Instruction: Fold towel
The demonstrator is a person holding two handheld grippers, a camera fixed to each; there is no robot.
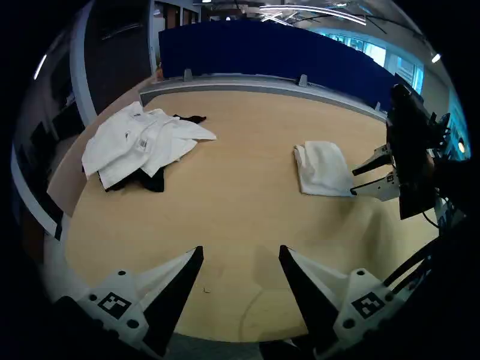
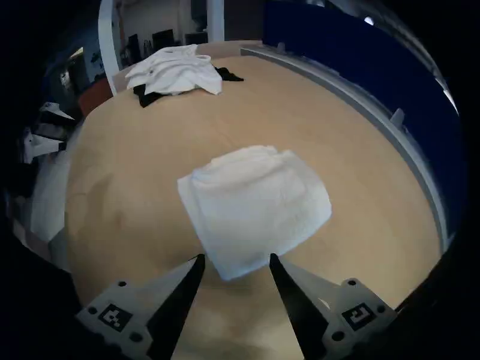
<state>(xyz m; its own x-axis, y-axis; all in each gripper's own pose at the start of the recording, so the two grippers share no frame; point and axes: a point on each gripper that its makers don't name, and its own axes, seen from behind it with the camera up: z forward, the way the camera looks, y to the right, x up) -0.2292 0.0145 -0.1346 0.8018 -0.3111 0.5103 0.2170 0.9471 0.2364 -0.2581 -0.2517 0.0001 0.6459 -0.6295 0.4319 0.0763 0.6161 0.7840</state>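
Note:
A white towel [image 2: 255, 204], folded into a small thick rectangle, lies flat on the light wooden table [image 2: 132, 180]. In the right gripper view my right gripper [image 2: 236, 259] is open, and the towel's near corner lies between its fingertips without being pinched. The left gripper view shows the same towel [image 1: 324, 168] at the right of the table, with the right gripper [image 1: 354, 182] open at its edge. My left gripper [image 1: 240, 252] hangs open over bare table [image 1: 240, 204], well short of the towel. It also shows small at the left edge as the left gripper [image 2: 48, 135].
A heap of white clothes [image 1: 144, 144] over something black lies at the table's far left, also seen as the clothes heap [image 2: 177, 72]. A blue partition [image 1: 270, 51] runs along the table's far edge. The curved table edge lies just below my left gripper.

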